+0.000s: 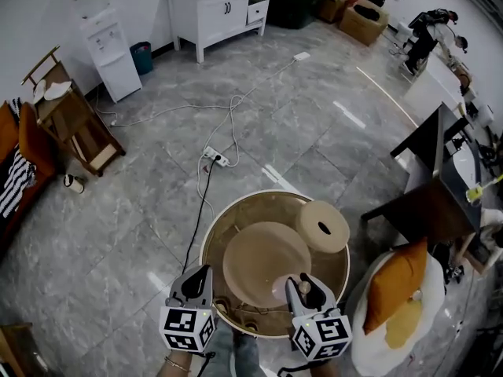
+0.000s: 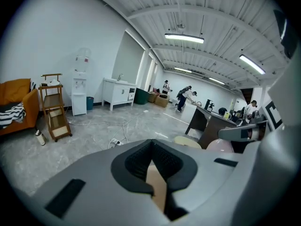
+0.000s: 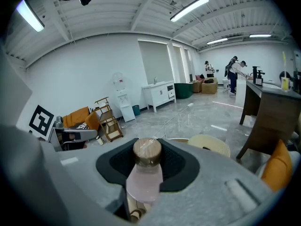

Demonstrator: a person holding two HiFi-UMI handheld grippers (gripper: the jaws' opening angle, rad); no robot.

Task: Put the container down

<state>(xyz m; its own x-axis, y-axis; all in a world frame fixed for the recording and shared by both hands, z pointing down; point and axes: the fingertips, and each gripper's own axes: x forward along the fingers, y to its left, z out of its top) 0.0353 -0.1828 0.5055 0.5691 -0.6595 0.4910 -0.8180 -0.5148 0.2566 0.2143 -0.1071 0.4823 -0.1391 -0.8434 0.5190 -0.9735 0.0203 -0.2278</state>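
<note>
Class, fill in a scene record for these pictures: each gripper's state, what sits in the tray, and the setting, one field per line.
left gripper: shut on the near rim of the round tray
right gripper: shut on the pink bottle, below its wooden cap
tray contents: large beige disc; smaller holed lid at the far right rim
setting: grey tiled floor, cables, white cabinet

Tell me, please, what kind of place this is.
Probably a large open workroom or office, partly furnished like a home: ceiling strip lights, a water dispenser, a white cabinet, and people standing far off.
</note>
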